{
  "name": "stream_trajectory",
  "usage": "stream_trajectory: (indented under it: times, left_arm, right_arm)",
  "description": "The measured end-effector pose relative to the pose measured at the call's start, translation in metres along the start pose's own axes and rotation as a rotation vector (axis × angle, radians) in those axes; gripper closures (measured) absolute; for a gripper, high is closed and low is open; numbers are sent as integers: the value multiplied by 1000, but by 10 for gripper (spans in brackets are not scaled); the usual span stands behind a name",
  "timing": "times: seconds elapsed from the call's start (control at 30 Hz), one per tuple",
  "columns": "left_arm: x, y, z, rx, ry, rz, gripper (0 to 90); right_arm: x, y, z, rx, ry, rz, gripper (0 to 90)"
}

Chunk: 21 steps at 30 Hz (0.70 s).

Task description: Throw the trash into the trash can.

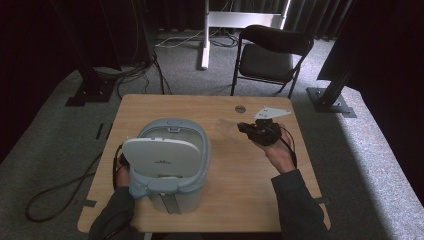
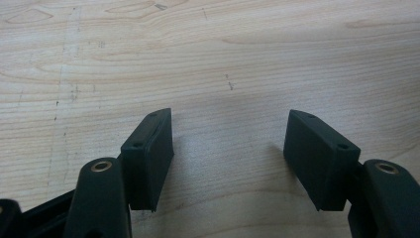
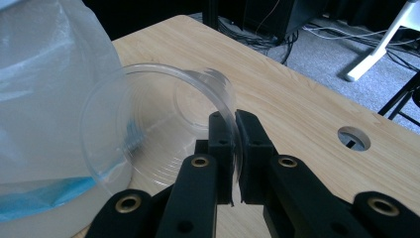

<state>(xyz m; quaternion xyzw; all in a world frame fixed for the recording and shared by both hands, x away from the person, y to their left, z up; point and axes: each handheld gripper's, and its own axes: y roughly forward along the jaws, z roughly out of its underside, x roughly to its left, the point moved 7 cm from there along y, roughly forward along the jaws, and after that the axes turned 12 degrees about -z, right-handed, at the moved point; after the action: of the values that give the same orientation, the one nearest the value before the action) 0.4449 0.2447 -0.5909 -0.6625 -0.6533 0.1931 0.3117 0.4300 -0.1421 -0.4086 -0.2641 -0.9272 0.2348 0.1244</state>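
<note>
A clear plastic cup [image 3: 148, 129] lies on its side in the air, its mouth toward the camera, with my right gripper [image 3: 233, 148] shut on its rim. In the high view the cup [image 1: 226, 128] hangs above the table just right of a pale blue-grey bin [image 1: 172, 165] whose white lid [image 1: 160, 156] stands raised. My right gripper [image 1: 260, 131] is held by a hand at the table's right. My left gripper [image 2: 228, 148] stands open, with nothing between its jaws, over bare wood. The bin's lined wall [image 3: 44, 99] shows at the left of the right gripper view.
A wooden table [image 1: 250, 190] holds the bin at its left middle; it has a round cable hole [image 1: 240, 108] near the far edge. A black folding chair [image 1: 270, 55] stands behind the table. Cables [image 1: 55, 195] trail on the grey carpet at the left.
</note>
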Motion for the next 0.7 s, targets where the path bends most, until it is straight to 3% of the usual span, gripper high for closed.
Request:
stream_trajectory:
  times: [0.7]
  left_arm:
    - [0, 0, 0, 0, 0, 0, 362]
  right_arm:
    - [13, -6, -19, -30, -39, -21, 860]
